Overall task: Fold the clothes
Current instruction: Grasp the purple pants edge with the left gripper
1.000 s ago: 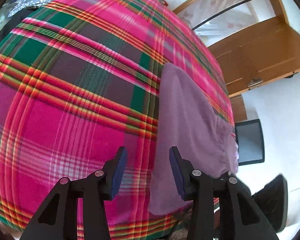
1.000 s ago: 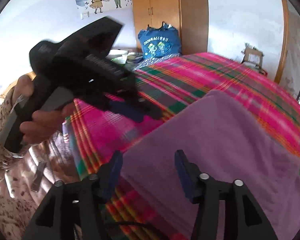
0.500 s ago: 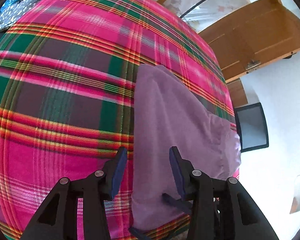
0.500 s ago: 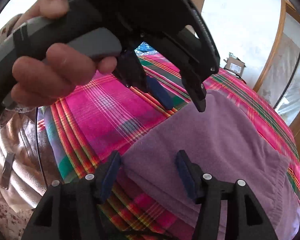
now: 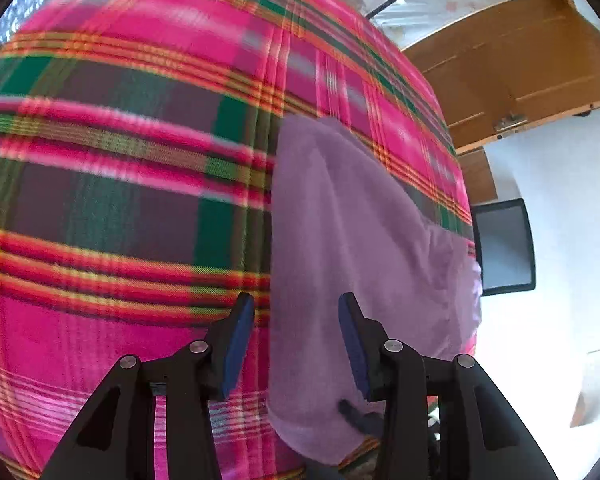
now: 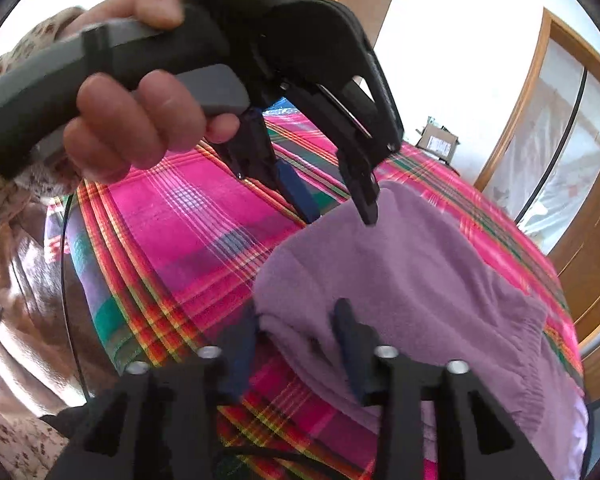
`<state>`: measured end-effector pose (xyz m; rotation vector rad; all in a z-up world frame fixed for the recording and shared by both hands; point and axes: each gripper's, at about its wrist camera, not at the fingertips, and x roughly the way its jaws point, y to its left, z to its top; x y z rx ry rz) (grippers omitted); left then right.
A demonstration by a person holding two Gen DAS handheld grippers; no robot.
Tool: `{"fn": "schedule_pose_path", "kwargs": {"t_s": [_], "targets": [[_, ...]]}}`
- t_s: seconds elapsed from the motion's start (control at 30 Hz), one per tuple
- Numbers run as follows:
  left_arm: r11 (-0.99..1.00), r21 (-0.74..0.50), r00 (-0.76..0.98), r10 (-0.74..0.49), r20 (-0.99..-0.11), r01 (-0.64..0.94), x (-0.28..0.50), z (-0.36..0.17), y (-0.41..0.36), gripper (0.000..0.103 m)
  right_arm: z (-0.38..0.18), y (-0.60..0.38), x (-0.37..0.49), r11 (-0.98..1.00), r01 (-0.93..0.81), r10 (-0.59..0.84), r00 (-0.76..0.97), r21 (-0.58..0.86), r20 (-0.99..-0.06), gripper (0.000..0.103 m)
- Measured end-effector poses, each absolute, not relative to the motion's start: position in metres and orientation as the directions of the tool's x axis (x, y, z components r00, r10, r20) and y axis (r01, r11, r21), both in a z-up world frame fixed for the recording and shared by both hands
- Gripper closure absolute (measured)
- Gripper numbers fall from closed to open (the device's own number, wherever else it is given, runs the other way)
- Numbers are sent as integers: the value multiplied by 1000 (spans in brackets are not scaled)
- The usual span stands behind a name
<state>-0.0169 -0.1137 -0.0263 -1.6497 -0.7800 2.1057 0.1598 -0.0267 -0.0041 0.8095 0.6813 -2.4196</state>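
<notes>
Purple fleece garment [image 6: 400,280] lies part-folded on the plaid bed [image 5: 120,180], near corner between the right gripper [image 6: 296,344] jaws that have just been closing, left gripper [image 5: 296,340] part-open, empty over its far edge; further folds appear outstanding.

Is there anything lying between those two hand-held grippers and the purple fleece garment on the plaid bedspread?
Nothing visible does. The left hand-held gripper straddles the soft purple fleece garment's far edge, jaws apart. The right hand-held gripper, jaws just closing, has the near corner between them.
</notes>
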Motion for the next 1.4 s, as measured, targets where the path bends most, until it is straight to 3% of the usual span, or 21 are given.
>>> {"fn": "schedule_pose_path", "kwargs": {"t_s": [0.17, 0.3, 0.4, 0.67, 0.73, 0.8, 0.83, 0.97, 1.4], "targets": [[-781, -623, -252, 593, -765, 55, -18, -28, -111, 58, 1, -20, 161, -759, 587, -300, -699, -281, -649, 80], [-763, -644, -248, 615, -749, 53, -16, -29, -110, 58, 17, -10, 169, -775, 571, -330, -732, -272, -595, 81], [-757, -650, -248, 618, -746, 68, -18, -29, -110, 58, 28, 2, 167, -792, 583, -385, -705, -179, -596, 81], [-634, -766, -205, 740, -641, 107, -38, -42, -96, 60, 40, 15, 175, -804, 589, -434, -677, -85, -594, 81], [-611, -782, -209, 755, -622, 121, -45, -45, -96, 69, 39, 13, 176, -801, 592, -432, -671, -84, -603, 81], [-602, -787, -217, 756, -617, 138, -49, -46, -98, 87, 38, 11, 177, -800, 594, -428, -666, -87, -611, 81], [-600, -788, -225, 755, -616, 140, -51, -46, -99, 92, 36, 9, 175, -799, 595, -425, -665, -91, -614, 81], [-566, -814, -263, 771, -580, 135, -52, -48, -106, 92, 34, 1, 160, -796, 598, -423, -660, -93, -621, 81], [-589, -804, -362, 733, -576, 84, -54, -20, -162, 93, 39, -48, 139, -744, 663, -479, -612, -78, -629, 81]]}}
